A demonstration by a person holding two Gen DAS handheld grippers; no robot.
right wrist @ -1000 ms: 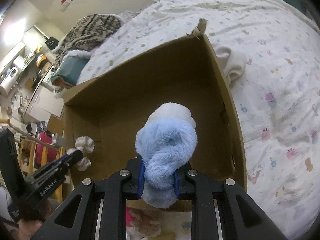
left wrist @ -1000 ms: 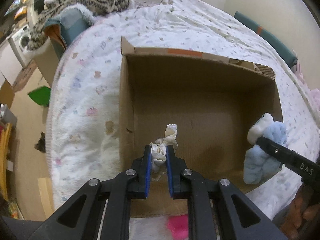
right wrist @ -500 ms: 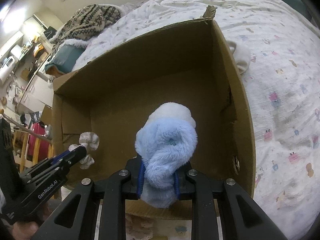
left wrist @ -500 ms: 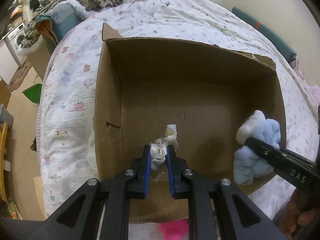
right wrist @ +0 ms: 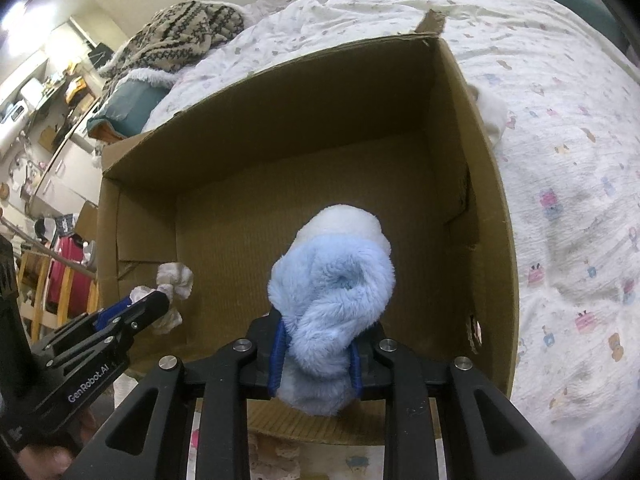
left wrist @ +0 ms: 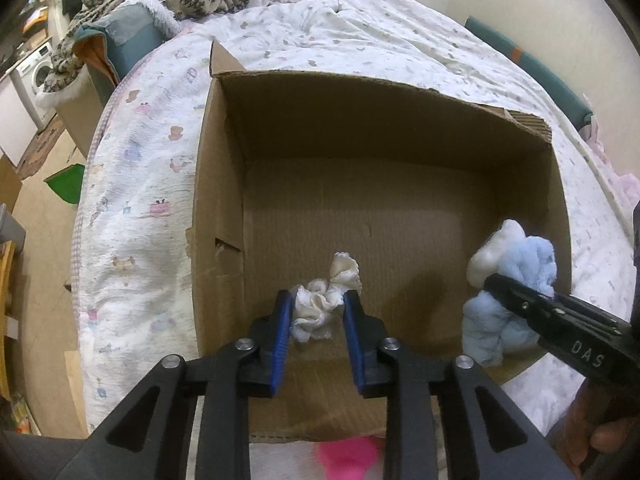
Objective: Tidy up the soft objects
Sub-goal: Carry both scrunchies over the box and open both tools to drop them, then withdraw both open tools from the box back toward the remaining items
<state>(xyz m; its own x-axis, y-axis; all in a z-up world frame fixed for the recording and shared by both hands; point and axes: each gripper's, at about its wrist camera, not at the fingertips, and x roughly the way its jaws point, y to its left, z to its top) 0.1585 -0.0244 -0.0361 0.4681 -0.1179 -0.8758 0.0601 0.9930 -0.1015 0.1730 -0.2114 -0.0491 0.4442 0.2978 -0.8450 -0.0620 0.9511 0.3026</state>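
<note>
An open cardboard box [left wrist: 216, 200] lies on the bed, its floor bare. My left gripper [left wrist: 316, 296] hangs over the box's near left part. Its jaws are opening, and a white frilly cloth [left wrist: 316, 308] still fills the gap and touches both blue pads. In the right wrist view the same cloth [right wrist: 176, 276] bulges from the left gripper [right wrist: 160, 300]. My right gripper [right wrist: 316, 320] is shut on a fluffy light-blue and white plush [right wrist: 332, 276] over the box's [right wrist: 472, 160] near right part. The left wrist view also shows this plush [left wrist: 532, 256] in the right gripper [left wrist: 496, 284].
The bed's white printed quilt [left wrist: 152, 184] surrounds the box. A patterned knit [right wrist: 180, 32] lies at the far left. A white soft item [right wrist: 492, 116] sits just outside the box's right wall. Something pink [left wrist: 348, 452] lies in front of the box. Floor and furniture are off the left.
The left jaws have spread and the white cloth has puffed out between them. Both views have shifted slightly further over the box. The right gripper's hold on the plush is unchanged.
</note>
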